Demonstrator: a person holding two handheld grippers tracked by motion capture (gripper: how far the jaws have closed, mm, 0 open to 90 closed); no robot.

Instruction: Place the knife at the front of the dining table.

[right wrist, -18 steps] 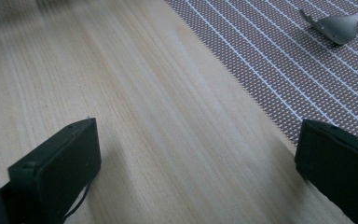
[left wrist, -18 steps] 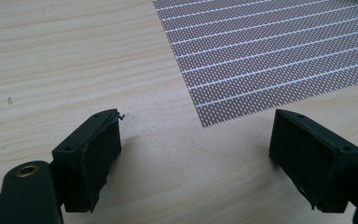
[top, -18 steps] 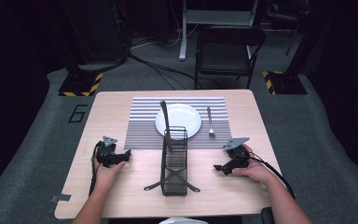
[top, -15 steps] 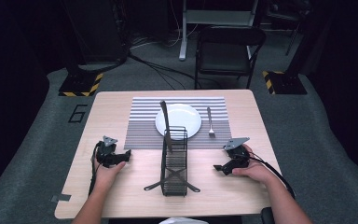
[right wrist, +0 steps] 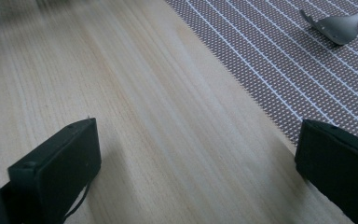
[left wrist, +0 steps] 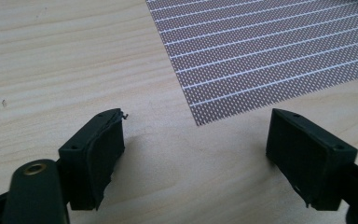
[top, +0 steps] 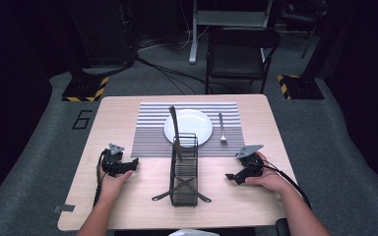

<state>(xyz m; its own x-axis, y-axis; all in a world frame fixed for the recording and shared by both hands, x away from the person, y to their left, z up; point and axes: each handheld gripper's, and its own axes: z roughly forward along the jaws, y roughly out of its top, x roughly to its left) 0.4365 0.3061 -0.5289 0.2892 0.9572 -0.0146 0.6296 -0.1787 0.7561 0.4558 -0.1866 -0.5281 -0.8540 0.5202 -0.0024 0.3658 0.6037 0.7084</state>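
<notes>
We see a light wooden table (top: 128, 118) from the high view, with a striped placemat (top: 152, 132) laid across its far half. On the placemat sits a white plate (top: 197, 123), and a fork (top: 222, 129) lies just to the plate's right, its long axis running toward and away from us, tines nearer us. A black wire caddy (top: 184, 172) stands at the table's middle, its near end past the placemat edge, and a dark utensil (top: 175, 129) stands in it, leaning over the plate.

The left gripper (top: 128, 166) rests on the table left of the caddy, the right gripper (top: 234, 177) to its right, each in a hand.

The left gripper view adds the placemat's corner (left wrist: 261, 51) between widely spread jaws. The right gripper view shows jaws equally wide over bare wood, with the fork's tines (right wrist: 335, 25) on the mat beyond.
</notes>
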